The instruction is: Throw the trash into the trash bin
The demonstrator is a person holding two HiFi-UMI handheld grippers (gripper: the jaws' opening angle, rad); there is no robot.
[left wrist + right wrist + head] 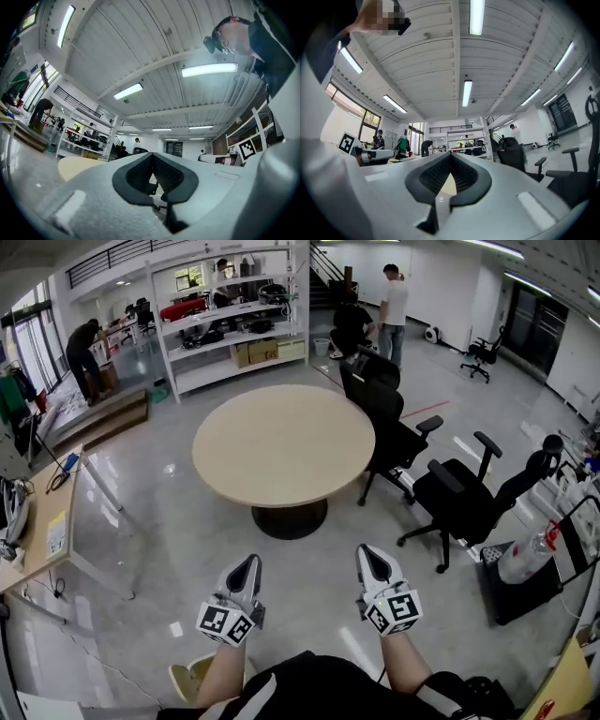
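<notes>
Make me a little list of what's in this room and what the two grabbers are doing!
Left gripper: jaws together, nothing between them
Right gripper: jaws together, nothing between them
Round table: tan, ahead of both grippers
Office chairs: black, to the right of the table
Shelves: white, behind the table
Trash: none held
Trash bin: can't pick one out in these views
</notes>
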